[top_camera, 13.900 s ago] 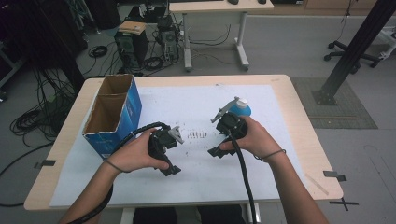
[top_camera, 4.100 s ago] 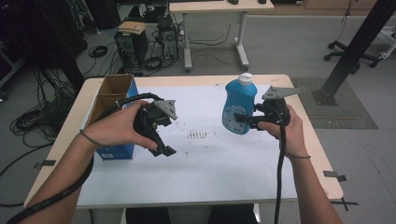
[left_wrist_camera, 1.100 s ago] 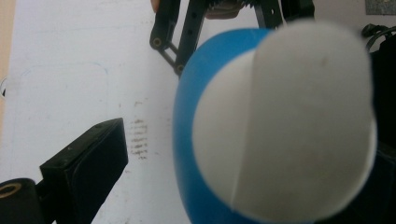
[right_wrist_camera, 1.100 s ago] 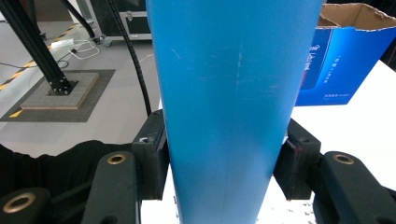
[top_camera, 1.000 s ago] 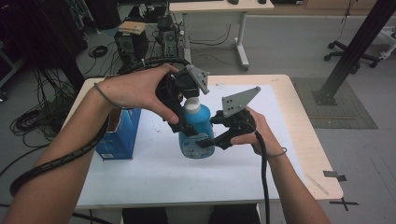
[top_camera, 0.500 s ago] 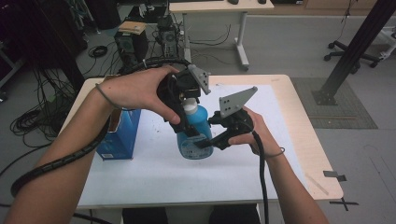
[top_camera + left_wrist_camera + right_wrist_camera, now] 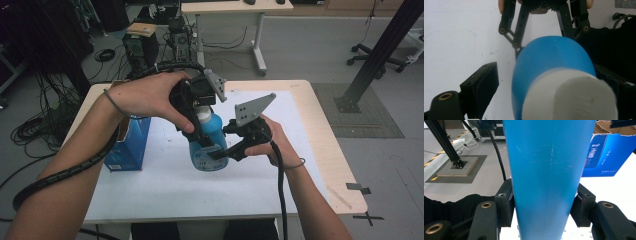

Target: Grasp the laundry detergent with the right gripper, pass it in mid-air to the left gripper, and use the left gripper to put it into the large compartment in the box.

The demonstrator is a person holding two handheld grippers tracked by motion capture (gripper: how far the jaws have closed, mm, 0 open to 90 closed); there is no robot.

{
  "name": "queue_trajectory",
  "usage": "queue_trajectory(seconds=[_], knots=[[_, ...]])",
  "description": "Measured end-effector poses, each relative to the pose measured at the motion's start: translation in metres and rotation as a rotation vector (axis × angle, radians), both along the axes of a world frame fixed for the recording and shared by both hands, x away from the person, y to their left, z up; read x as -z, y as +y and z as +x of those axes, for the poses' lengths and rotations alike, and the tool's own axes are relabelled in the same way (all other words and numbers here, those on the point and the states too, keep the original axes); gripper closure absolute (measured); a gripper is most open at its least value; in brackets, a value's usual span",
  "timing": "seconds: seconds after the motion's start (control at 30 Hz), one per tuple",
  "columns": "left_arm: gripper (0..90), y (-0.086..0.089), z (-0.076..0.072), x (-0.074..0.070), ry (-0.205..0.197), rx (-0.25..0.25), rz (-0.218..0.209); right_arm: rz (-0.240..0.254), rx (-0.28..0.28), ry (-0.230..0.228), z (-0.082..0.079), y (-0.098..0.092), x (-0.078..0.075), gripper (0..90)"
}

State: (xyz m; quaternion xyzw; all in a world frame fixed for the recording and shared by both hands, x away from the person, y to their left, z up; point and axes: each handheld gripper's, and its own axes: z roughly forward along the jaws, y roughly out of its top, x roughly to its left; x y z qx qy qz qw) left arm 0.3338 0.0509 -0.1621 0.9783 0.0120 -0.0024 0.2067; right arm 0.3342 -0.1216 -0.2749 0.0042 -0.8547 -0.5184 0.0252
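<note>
A blue detergent bottle (image 7: pixel 210 145) with a white cap (image 7: pixel 204 115) stands upright on the white mat in the middle of the table. My right gripper (image 7: pixel 220 150) is shut on its body from the right; in the right gripper view both pads (image 7: pixel 505 205) press the blue wall (image 7: pixel 549 170). My left gripper (image 7: pixel 199 111) comes down from above over the cap. In the left gripper view the cap (image 7: pixel 571 97) sits between the jaws, the left fingertip (image 7: pixel 480 86) stands clear of it, and this gripper (image 7: pixel 547 83) is open.
An open blue cardboard box (image 7: pixel 127 142) stands at the table's left, close to the bottle, and shows behind it (image 7: pixel 609 152). The white mat (image 7: pixel 170 190) covers most of the wooden table (image 7: pixel 320 145). Desks, cables and a black post stand on the floor beyond.
The bottle has moved from the table's right to the middle in my right gripper. My left gripper has come over its cap. In the last second almost nothing has shifted.
</note>
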Motion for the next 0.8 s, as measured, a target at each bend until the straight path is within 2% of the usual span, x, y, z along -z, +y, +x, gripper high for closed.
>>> queue_trajectory(seconds=[0.33,0.8], knots=[[25.1,-0.0012,0.0006,-0.001,0.012,-0.014,0.003,0.005,0.0,-0.003,-0.0006,-0.0015,-0.0012,45.9],[30.7,-0.0013,-0.0011,-0.0013,0.032,-0.018,0.017,0.004,-0.003,-0.005,-0.001,-0.0013,-0.0029,45.9]])
